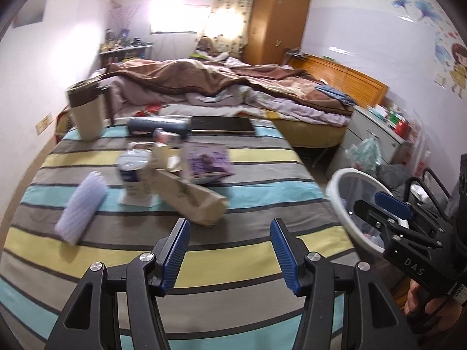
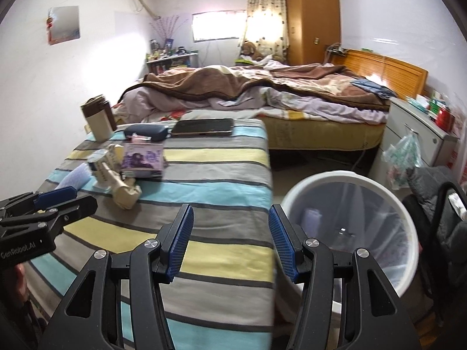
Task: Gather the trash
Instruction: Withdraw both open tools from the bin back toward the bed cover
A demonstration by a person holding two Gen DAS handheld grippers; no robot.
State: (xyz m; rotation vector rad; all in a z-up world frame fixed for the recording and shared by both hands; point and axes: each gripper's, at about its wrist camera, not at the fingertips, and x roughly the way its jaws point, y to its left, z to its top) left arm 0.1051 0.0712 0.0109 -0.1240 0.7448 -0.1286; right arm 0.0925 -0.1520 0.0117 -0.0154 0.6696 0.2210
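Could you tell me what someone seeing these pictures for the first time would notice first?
Probably the striped tablecloth with a cluster of litter at its far left: a tan paper bag, a can and a white foam sleeve. Next, the white bin standing on the floor off the table's right edge. Both the left gripper and the right gripper are open and empty.

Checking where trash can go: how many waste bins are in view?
1: a white bin on the floor off the striped table's right edge, ahead of the right gripper. Others may be hidden.
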